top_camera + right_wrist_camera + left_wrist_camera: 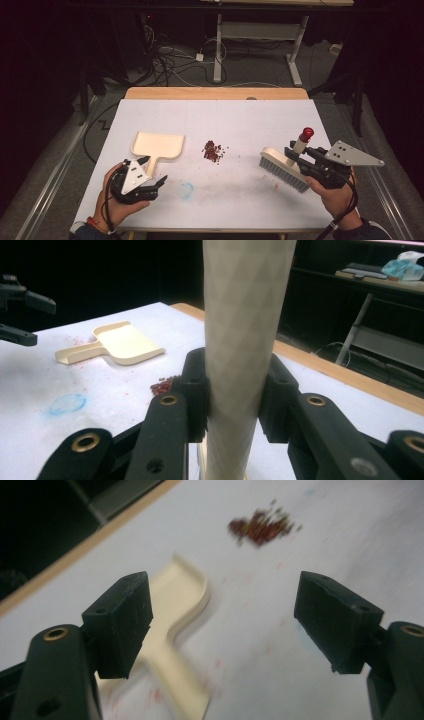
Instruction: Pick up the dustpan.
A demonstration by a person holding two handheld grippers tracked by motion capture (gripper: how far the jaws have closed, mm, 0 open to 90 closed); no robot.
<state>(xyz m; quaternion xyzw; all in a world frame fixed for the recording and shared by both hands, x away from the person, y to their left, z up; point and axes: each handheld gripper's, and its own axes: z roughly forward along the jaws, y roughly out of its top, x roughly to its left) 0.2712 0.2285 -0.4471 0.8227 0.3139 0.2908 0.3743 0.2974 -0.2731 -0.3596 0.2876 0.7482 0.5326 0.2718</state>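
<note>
meanwhile, right gripper (296,156) clamps the cream handle of a grey-bristled brush (283,169) at right; left gripper (153,172) gapes wide over the cream plastic dustpan's (159,144) handle, left of red crumbs (213,151).

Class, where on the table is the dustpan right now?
In the high view, the cream dustpan lies flat left of the red crumbs, just beyond the open left tool.

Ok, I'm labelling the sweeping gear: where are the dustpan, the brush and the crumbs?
dustpan (159,144): high view, on its tray.
brush (284,169): high view, on its bristles.
crumbs (213,151): high view, middle of the pile.
</note>
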